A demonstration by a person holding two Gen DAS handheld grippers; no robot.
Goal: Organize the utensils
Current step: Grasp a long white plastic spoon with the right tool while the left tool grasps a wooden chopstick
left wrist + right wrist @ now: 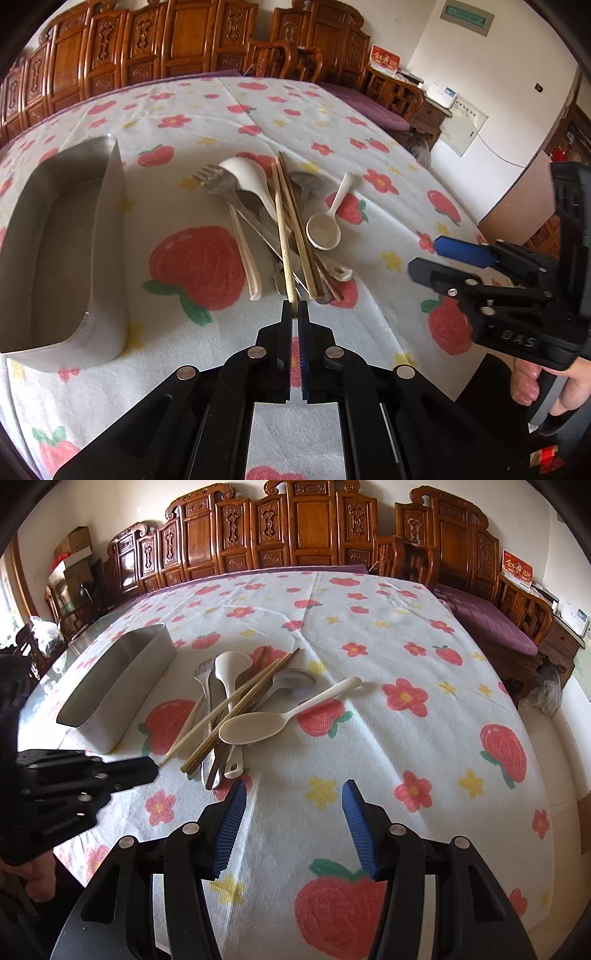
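Chopstick (283, 236): light, stiff, slick; I've got L gripper (294, 309) pinched on its near tip. R gripper (293, 794) half open, empty. Tip grip may pivot.

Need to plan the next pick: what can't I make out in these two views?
- Left wrist view: the lower handles in the utensil pile are covered by crossing chopsticks.
- Left wrist view: the metal bin hides its floor behind its near wall.
- Right wrist view: the left tongs tip hides its hold on the chopstick.
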